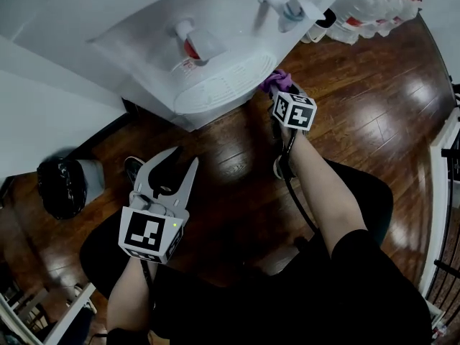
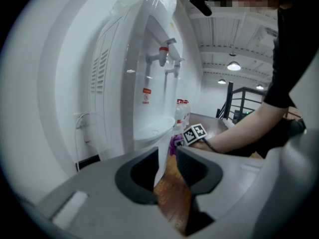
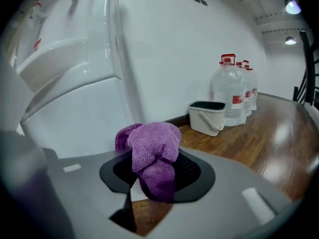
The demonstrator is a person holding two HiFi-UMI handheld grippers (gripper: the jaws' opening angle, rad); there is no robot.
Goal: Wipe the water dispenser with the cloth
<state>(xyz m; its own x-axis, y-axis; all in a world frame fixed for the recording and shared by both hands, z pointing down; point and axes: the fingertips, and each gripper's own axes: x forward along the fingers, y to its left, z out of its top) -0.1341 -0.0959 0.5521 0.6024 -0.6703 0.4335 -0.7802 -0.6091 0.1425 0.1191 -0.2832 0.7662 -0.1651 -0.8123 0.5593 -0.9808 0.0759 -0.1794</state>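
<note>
The white water dispenser stands at the top of the head view, with a red tap and a blue tap over its round drip tray. My right gripper is shut on a bunched purple cloth low beside the dispenser's front corner. In the right gripper view the cloth fills the jaws of the gripper, close to the dispenser's lower panel. My left gripper hangs back over the floor, shut and empty. Its view shows the dispenser ahead of the gripper.
Several large water bottles and a white bucket stand along the wall right of the dispenser. A bin with a black bag sits at the left. A dark railing borders the wooden floor on the right.
</note>
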